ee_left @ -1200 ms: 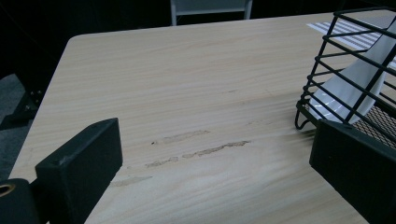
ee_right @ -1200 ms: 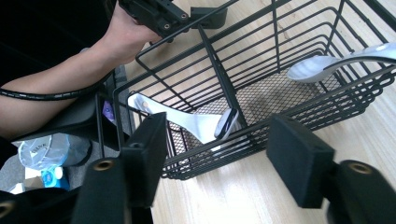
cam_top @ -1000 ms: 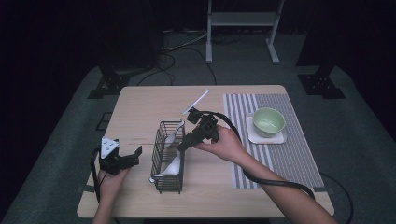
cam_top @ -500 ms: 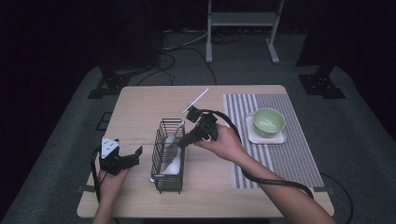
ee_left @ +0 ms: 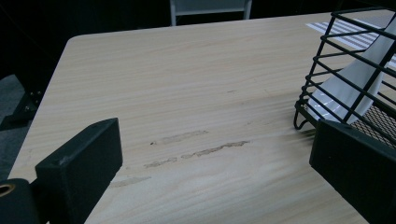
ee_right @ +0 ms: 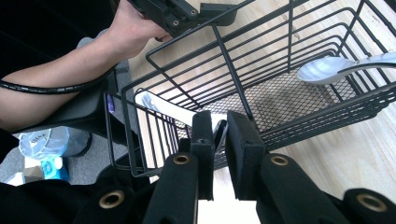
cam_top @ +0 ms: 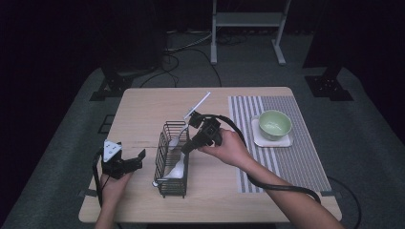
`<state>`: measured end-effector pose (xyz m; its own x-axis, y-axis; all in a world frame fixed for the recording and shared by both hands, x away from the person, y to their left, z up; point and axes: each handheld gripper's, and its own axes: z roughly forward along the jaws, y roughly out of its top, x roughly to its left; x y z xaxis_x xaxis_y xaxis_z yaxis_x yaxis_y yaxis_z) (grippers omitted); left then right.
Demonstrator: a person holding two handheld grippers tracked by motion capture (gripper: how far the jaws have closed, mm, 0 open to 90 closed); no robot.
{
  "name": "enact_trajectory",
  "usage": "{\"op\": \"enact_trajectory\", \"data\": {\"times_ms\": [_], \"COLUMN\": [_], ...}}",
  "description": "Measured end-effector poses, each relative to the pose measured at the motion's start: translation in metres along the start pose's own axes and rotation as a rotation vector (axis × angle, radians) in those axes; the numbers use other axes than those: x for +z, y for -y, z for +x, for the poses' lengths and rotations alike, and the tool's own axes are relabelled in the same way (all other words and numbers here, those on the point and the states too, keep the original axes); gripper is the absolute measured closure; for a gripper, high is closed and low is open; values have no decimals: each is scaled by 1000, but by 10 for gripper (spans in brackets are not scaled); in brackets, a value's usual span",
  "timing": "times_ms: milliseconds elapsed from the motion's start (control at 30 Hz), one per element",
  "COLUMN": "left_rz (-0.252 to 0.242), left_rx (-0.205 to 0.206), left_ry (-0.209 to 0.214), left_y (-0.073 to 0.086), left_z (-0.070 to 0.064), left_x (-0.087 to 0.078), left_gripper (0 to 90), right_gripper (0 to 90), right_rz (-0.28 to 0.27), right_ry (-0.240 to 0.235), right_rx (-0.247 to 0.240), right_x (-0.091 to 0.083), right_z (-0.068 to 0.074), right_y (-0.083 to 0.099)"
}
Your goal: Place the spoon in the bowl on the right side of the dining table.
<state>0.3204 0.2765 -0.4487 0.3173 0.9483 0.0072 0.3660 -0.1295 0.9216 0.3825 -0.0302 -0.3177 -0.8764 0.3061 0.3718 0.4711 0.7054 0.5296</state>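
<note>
A black wire basket (cam_top: 172, 188) stands in the middle of the wooden table (cam_top: 143, 109). My right gripper (cam_top: 187, 147) hangs over its right rim, shut on a flat white utensil (cam_top: 177, 164) that slopes down into the basket. In the right gripper view the jaws (ee_right: 220, 122) pinch that utensil (ee_right: 159, 105) above the mesh floor. A white spoon (cam_top: 196, 106) leans in the basket's far end with its handle sticking out; its bowl (ee_right: 327, 69) sits inside. My left gripper (cam_top: 136, 160) rests open on the table left of the basket (ee_left: 327, 35), holding nothing.
A green bowl (cam_top: 274, 124) sits on a white square coaster on a striped placemat (cam_top: 286, 162) at the table's right. Bare wood lies between my left gripper's (ee_left: 217, 135) jaws. A metal stand (cam_top: 248, 21) is on the floor beyond the table.
My right gripper has sunk a little down and left, bringing the white utensil deeper into the basket. The left gripper has stayed still.
</note>
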Motion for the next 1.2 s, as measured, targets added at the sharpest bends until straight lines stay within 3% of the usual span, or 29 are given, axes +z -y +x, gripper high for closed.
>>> {"op": "enact_trajectory", "data": {"times_ms": [433,667,1200], "left_rz": [-3,-1,-4], "left_rx": [-4,2,-1], "left_ry": [-2,-2,-3], "left_y": [0,0,0], "left_z": [0,0,0], "left_x": [0,0,0], "left_gripper": [15,15,15], "right_gripper": [853,855,855], "right_rz": [11,-48,-123], "right_ry": [-9,-23,-73], "right_rx": [-22,-28,-10], "right_x": [-5,-21,-47], "right_z": [9,14,21], "right_y": [-3,-6,-14]}}
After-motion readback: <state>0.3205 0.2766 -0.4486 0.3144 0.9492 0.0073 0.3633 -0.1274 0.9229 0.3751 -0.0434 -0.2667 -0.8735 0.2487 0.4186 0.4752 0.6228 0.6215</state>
